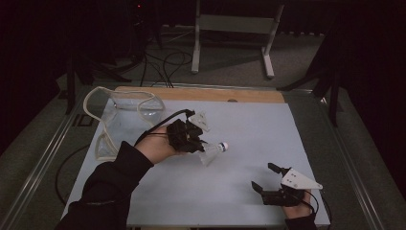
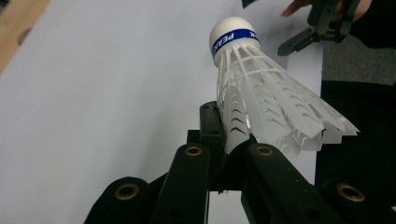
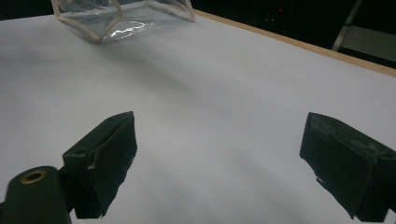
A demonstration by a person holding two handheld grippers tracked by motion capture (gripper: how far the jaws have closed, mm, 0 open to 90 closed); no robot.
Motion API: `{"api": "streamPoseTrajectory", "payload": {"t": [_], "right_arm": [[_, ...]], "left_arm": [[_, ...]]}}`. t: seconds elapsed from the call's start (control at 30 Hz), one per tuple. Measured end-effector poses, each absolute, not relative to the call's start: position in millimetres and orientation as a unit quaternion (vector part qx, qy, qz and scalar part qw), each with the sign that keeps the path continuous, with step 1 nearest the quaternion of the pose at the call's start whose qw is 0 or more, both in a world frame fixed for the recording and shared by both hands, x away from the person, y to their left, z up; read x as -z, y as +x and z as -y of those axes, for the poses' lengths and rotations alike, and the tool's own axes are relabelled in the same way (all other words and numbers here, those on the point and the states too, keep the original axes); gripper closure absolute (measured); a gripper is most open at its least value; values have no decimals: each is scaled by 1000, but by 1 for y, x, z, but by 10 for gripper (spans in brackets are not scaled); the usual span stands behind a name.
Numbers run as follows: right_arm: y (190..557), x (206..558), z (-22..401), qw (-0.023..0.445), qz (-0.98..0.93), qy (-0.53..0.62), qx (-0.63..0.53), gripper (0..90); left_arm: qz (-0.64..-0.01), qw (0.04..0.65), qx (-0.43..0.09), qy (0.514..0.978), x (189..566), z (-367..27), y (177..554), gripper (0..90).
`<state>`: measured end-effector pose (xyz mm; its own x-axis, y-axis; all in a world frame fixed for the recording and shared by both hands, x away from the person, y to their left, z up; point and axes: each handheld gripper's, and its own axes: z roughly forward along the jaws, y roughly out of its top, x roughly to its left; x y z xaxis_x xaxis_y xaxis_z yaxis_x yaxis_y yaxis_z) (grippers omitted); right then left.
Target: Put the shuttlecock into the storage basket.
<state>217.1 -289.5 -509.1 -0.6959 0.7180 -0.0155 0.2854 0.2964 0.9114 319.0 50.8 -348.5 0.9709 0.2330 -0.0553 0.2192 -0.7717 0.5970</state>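
Observation:
A white plastic shuttlecock (image 1: 214,152) with a white cork tip and a blue band is held above the pale blue table top (image 1: 249,129), tip pointing right. My left gripper (image 1: 198,145) is shut on the rim of its skirt. In the left gripper view the shuttlecock (image 2: 261,98) rises from between the closed jaws, and the skirt edge is pinched where the fingertips (image 2: 212,123) meet. My right gripper (image 1: 268,177) rests near the table's front right with its jaws wide apart; in the right gripper view nothing lies between its fingers (image 3: 107,158).
A clear plastic bag (image 1: 122,112) with a pale rim lies open at the table's back left, also seen as a clear plastic bag (image 3: 123,16) in the right gripper view. A wooden strip (image 1: 201,94) edges the far side. A white frame (image 1: 234,33) and cables lie on the floor beyond.

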Motion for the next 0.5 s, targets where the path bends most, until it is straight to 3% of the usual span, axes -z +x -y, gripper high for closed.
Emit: {"api": "streamPoseTrajectory", "payload": {"t": [0.5], "right_arm": [[217, 509, 289, 218, -775, 323, -497, 104]], "left_arm": [[-130, 327, -25, 936, 331, -77, 318, 900]]}}
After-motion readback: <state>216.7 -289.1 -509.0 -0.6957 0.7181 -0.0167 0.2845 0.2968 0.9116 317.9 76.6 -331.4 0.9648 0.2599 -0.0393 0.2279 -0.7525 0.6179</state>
